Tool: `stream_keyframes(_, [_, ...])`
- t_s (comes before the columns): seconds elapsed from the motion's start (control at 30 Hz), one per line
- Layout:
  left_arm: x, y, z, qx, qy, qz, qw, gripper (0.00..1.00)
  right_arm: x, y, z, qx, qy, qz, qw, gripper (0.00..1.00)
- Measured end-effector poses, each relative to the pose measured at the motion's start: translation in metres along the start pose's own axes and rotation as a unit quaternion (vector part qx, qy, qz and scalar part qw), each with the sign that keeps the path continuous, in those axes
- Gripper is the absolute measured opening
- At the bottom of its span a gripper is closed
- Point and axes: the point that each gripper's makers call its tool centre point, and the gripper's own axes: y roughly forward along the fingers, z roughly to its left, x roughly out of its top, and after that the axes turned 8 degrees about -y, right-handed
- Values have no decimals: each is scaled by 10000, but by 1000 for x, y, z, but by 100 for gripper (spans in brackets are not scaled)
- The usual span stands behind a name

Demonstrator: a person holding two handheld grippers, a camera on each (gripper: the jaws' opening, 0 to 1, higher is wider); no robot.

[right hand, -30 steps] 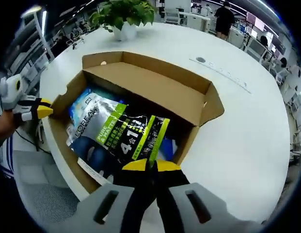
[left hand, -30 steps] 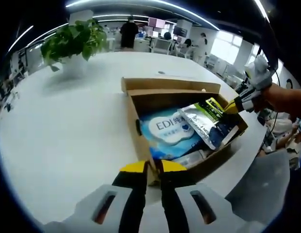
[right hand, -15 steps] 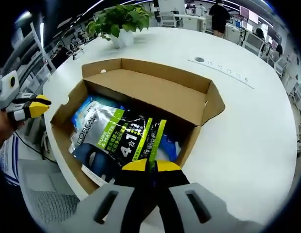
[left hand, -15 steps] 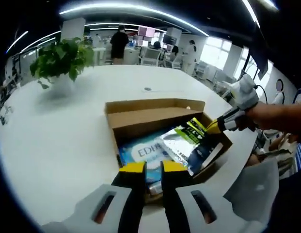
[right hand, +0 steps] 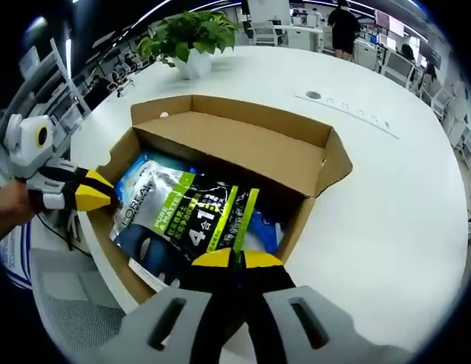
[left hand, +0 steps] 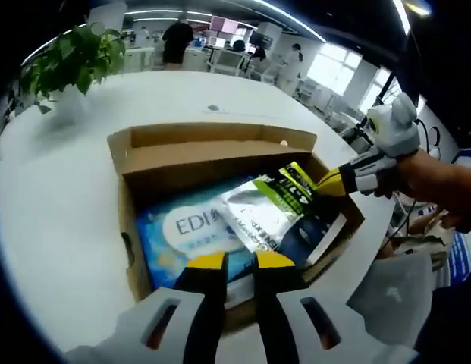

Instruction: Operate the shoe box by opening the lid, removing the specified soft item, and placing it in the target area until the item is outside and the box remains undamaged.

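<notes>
While lid open, pouch (right hand: 191, 220) glossy (black-green).

The open shoe box (right hand: 243, 152) sits on the table (right hand: 387, 197) directly ahead of the right gripper (right hand: 233, 258). A pouch (right hand: 191, 216) lies in it atop other packets. The left gripper (right hand: 95, 199) is at the box's left wall. Beyond stands a potted plant (right hand: 191, 34).

Blue pack (left hand: 191, 231) partly hidden under silver pouch (right hand: 186, 216); pouch's near edge hidden behind right tool (right hand: 233, 258)
</notes>
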Motion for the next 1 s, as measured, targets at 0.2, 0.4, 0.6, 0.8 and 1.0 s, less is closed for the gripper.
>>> stream_keyframes(0.2, [-6, 8, -5, -29, -2, 81, 10000, 10, 0, -1, 1, 41, -8, -31, 10000, 2])
stream_keyframes(0.4, [-8, 12, -7, -55, -72, 117, 9999, 10, 0, -1, 1, 59, -24, -70, 10000, 2])
stream_keyframes(0.6, [-9, 17, -10, -102, -204, 129, 9997, 11, 1, -1, 1, 85, -24, -84, 9999, 2])
stream_keyframes(0.8, [-9, 20, -12, -115, -203, 143, 9996, 11, 1, -1, 0, 106, 1, -110, 9999, 2])
stream_keyframes(1.0, [-8, 25, -12, -143, -255, 135, 9995, 10, 1, 0, 1, 165, 66, -143, 9997, 2])
